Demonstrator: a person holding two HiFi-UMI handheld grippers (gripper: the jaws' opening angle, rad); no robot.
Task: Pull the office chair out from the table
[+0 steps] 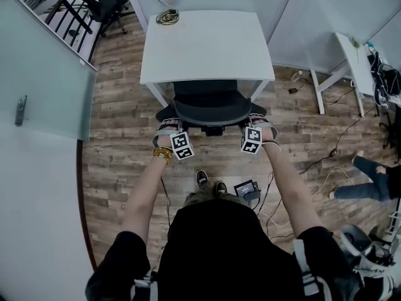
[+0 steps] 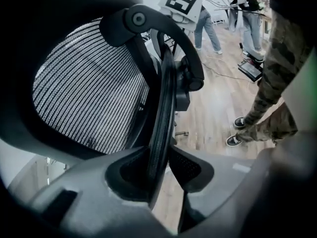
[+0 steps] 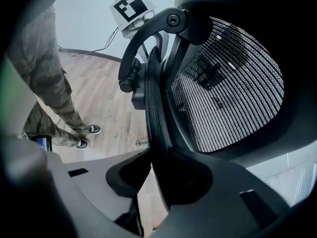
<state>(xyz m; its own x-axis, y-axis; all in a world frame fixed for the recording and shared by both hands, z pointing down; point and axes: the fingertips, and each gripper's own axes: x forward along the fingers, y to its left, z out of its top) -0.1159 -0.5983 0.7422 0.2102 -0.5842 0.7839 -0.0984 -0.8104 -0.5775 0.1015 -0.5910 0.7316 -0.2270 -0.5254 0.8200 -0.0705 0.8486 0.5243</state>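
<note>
Jaws of the left gripper and right gripper are clamped on opposite backrest edges. The office chair is tucked under the white table.

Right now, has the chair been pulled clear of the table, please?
No; the chair is tucked in, its seat running under the near edge of the table.

Both arms are stretched forward and down, the left forearm and right forearm set nearly parallel. The left gripper is tilted steeply downward, its jaws closed on the backrest rim of the office chair. The right gripper is posed alike, its jaws clamped on the same rim at the opposite side
</note>
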